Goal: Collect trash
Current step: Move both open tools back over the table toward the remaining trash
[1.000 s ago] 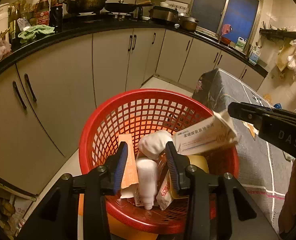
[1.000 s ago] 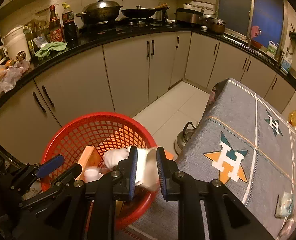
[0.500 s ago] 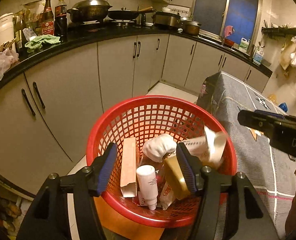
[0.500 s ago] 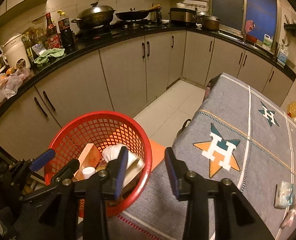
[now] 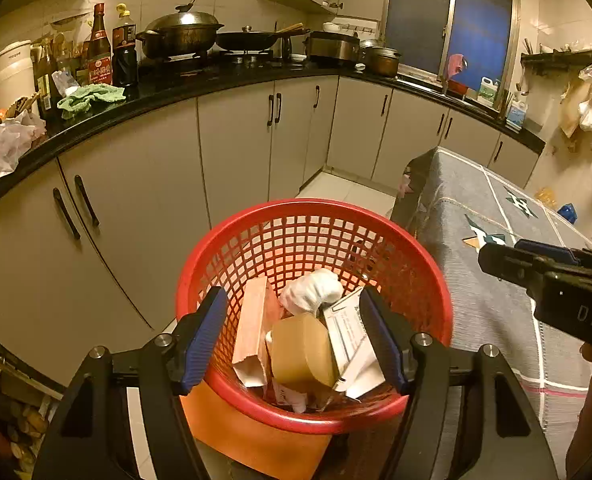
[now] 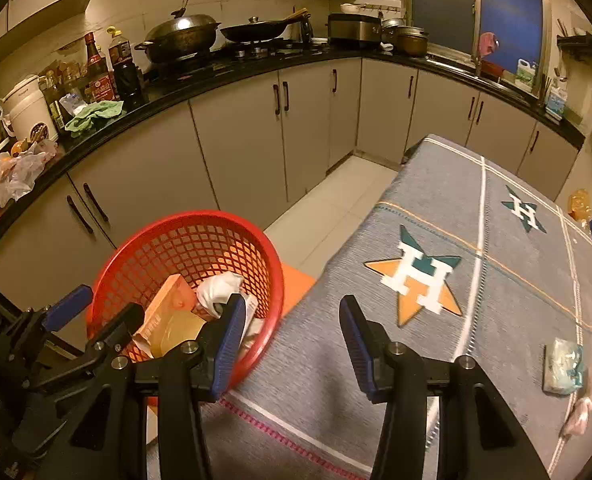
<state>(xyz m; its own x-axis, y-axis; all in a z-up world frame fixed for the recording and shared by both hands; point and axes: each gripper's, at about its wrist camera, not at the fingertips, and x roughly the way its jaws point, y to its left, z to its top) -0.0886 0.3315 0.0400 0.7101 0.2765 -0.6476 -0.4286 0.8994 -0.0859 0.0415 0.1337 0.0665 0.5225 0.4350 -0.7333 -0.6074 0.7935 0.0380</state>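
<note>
A red mesh basket (image 5: 423, 280) holds trash: a crumpled white wad (image 5: 309, 290), a tan round lid (image 5: 301, 350), a white printed box (image 5: 351, 340) and a pink carton (image 5: 254, 322). My left gripper (image 5: 294, 340) is open and empty, its jaws spread over the basket. My right gripper (image 6: 290, 336) is open and empty, over the edge of the grey star-patterned table (image 6: 475, 280), next to the basket (image 6: 268, 264). A small pale green packet (image 6: 561, 366) and pink wrappers (image 6: 591, 396) lie on the table's right side.
Beige cabinets (image 5: 232, 152) and a black counter with pans, bottles and a green cloth (image 5: 92, 96) curve behind the basket. An orange stool (image 6: 296, 280) is under the basket. A white tiled floor (image 6: 327, 216) lies between cabinets and table.
My right gripper let go of the white box into the basket, opened and moved right over the table. My left gripper opened wide and drew back; the trash settled in the basket.
</note>
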